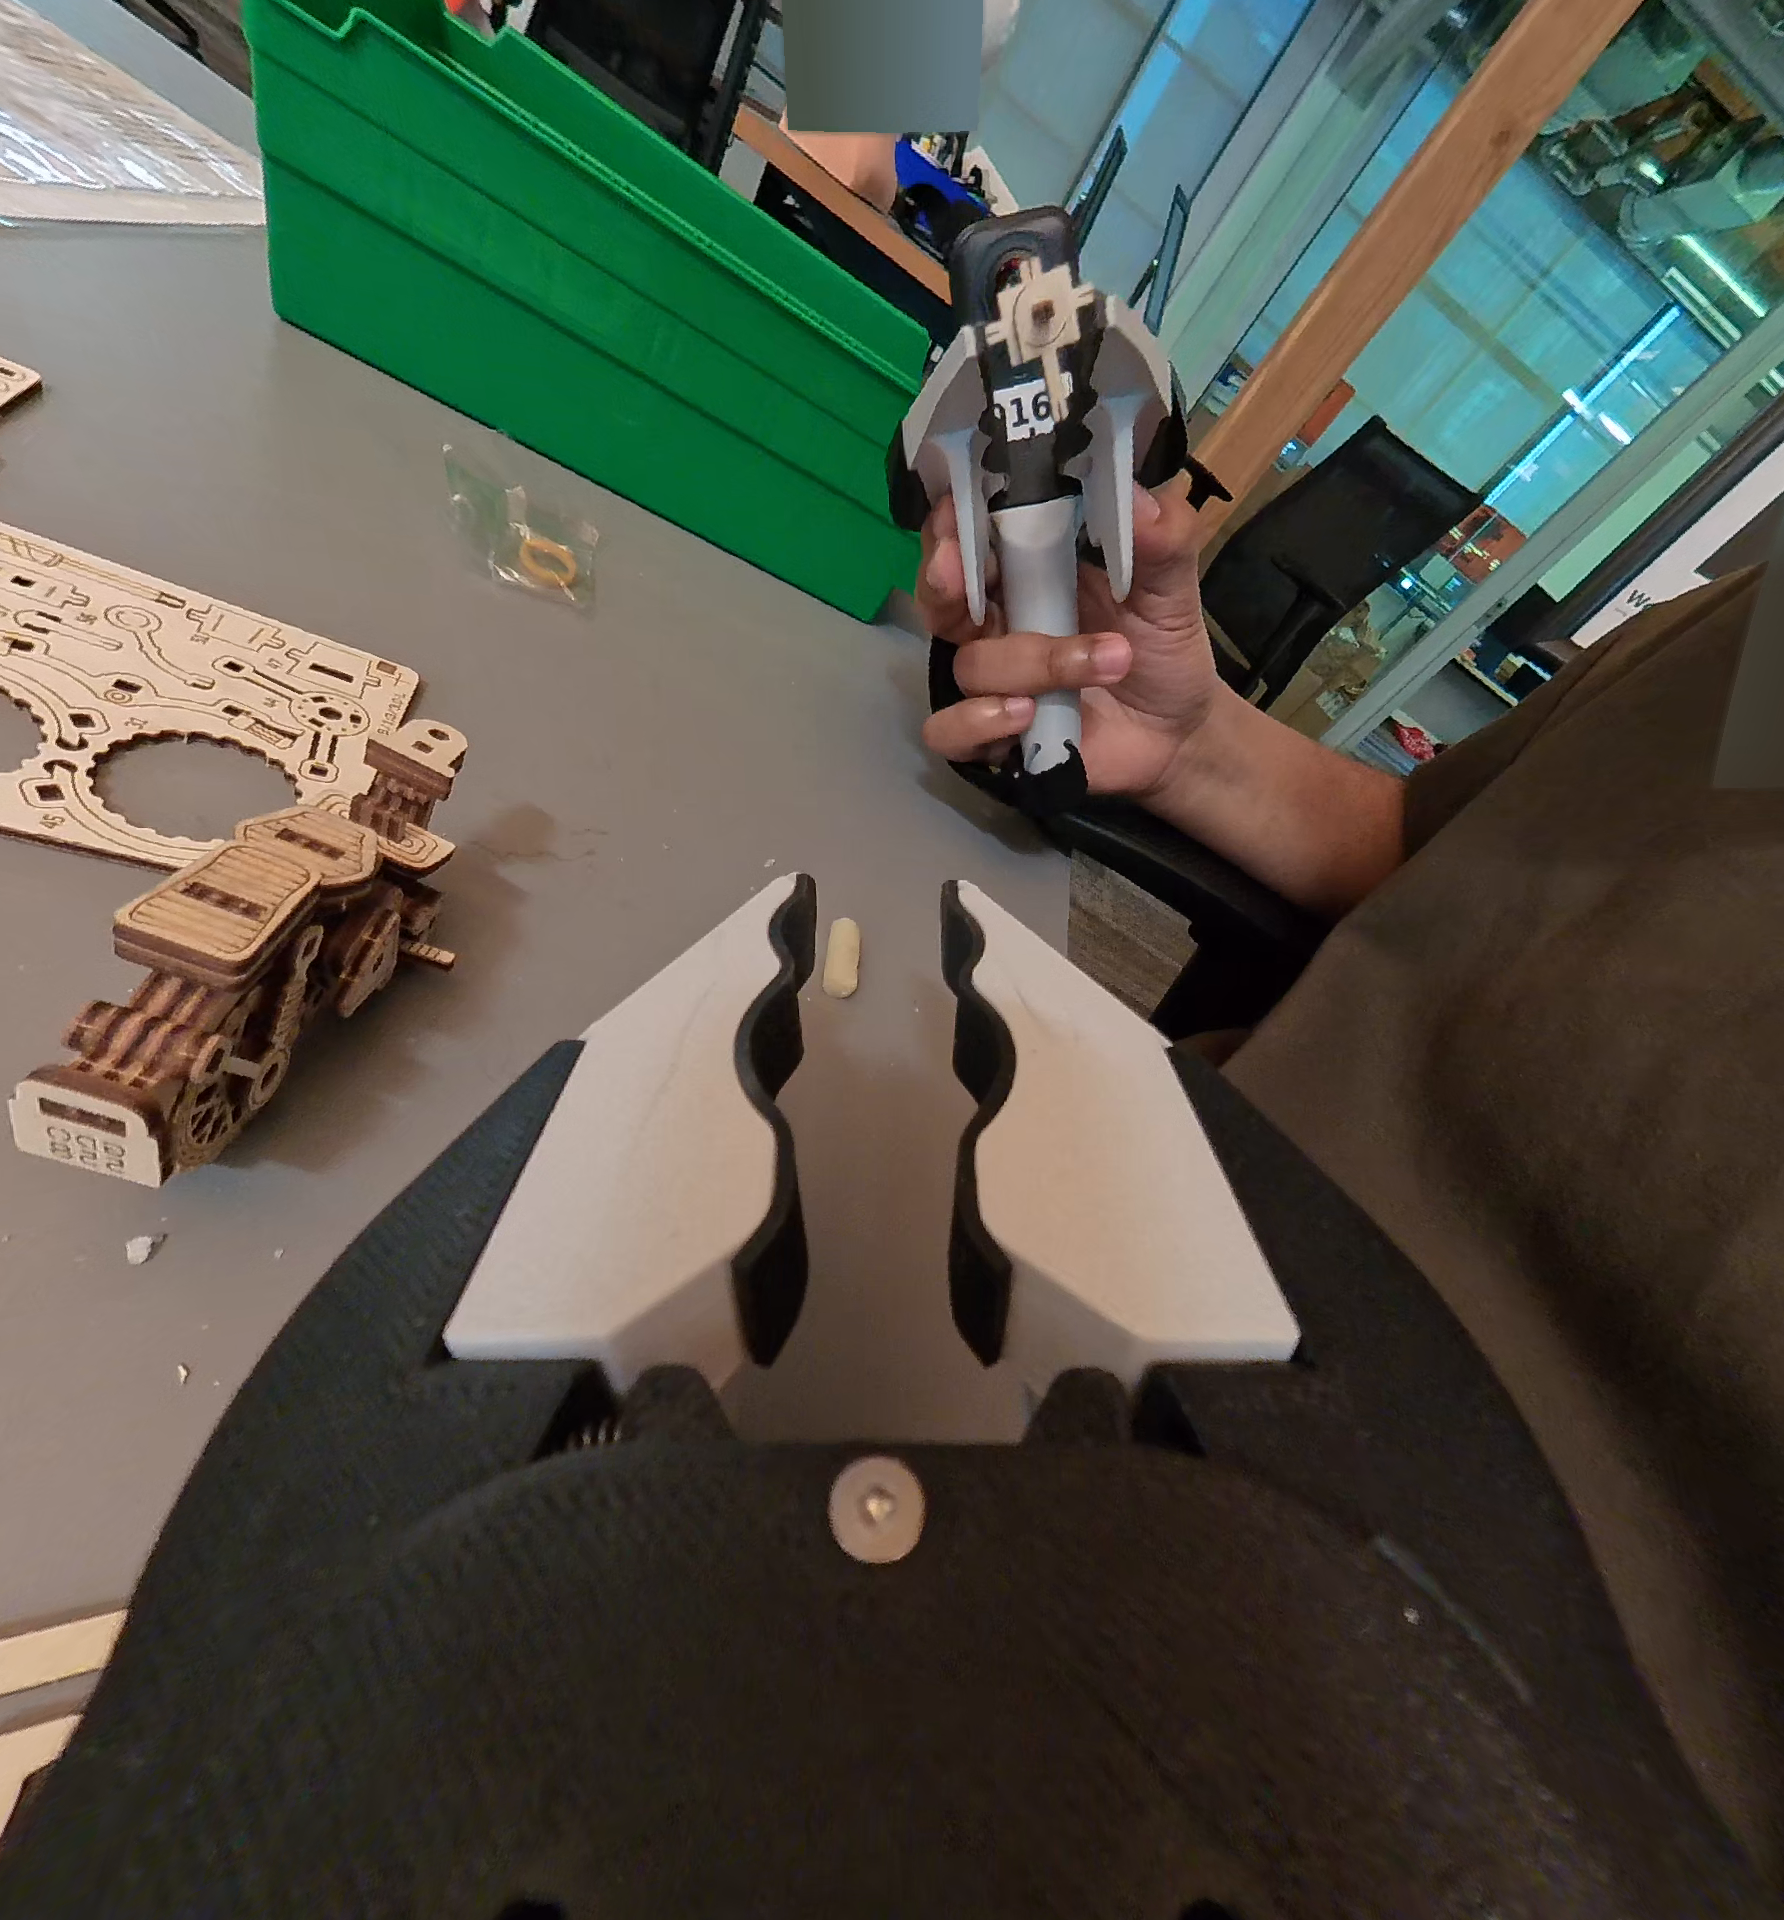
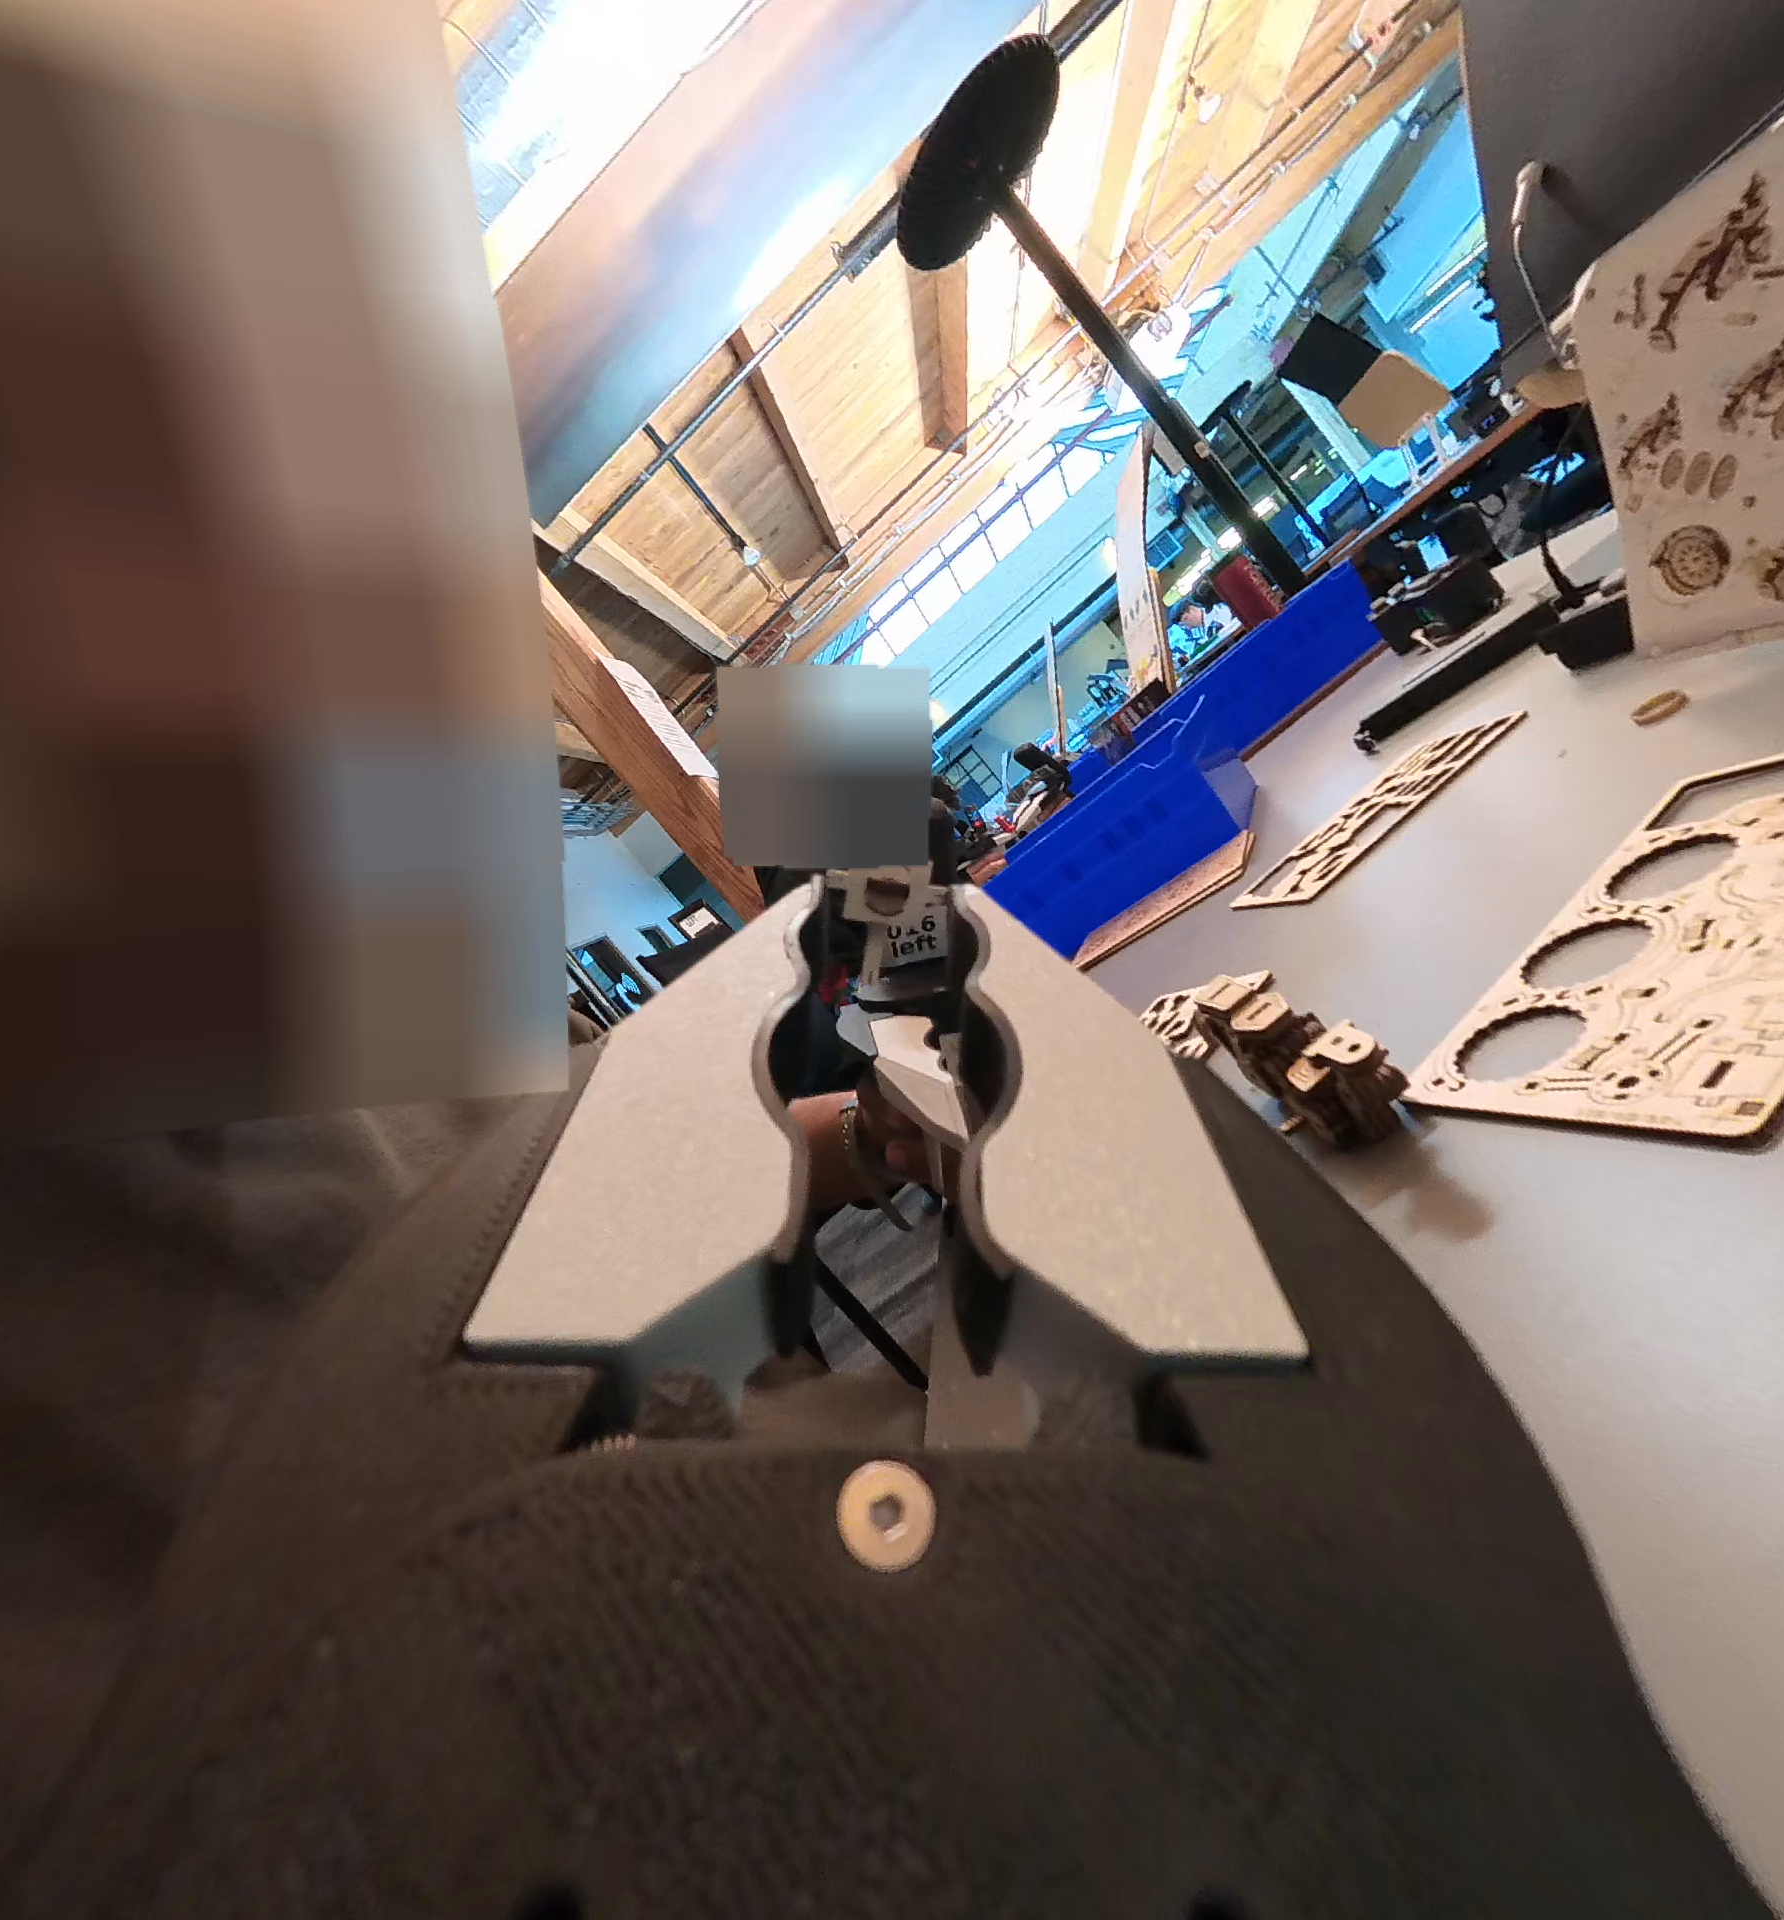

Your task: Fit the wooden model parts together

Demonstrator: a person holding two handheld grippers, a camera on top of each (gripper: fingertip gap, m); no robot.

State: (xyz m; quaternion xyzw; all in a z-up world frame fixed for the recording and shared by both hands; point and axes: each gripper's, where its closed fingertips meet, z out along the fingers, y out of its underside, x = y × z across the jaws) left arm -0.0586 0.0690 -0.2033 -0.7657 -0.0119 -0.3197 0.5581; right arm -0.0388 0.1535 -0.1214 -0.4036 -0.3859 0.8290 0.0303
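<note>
My right gripper [image 2: 883, 920] is raised off the table's edge and shut on a small stepped wooden part [image 2: 867, 891] at its fingertips. In the left wrist view it [image 1: 1039, 343] is held up by a hand, the pale part [image 1: 1039, 317] facing me. My left gripper [image 1: 875, 902] is open and empty, low over the grey table [image 1: 659, 727], with a small cream stick [image 1: 841, 958] lying between its tips. The half-built brown wooden model [image 1: 244, 977] stands to its left, and also shows in the right wrist view [image 2: 1283, 1049].
Punched-out wooden sheets [image 1: 140, 707] lie at the left and show in the right wrist view [image 2: 1646, 977]. A green bin [image 1: 555, 270] stands behind, with a small bag holding a ring [image 1: 540, 545] in front of it. Blue bins [image 2: 1179, 769] and a printed box [image 2: 1719, 364] stand farther off.
</note>
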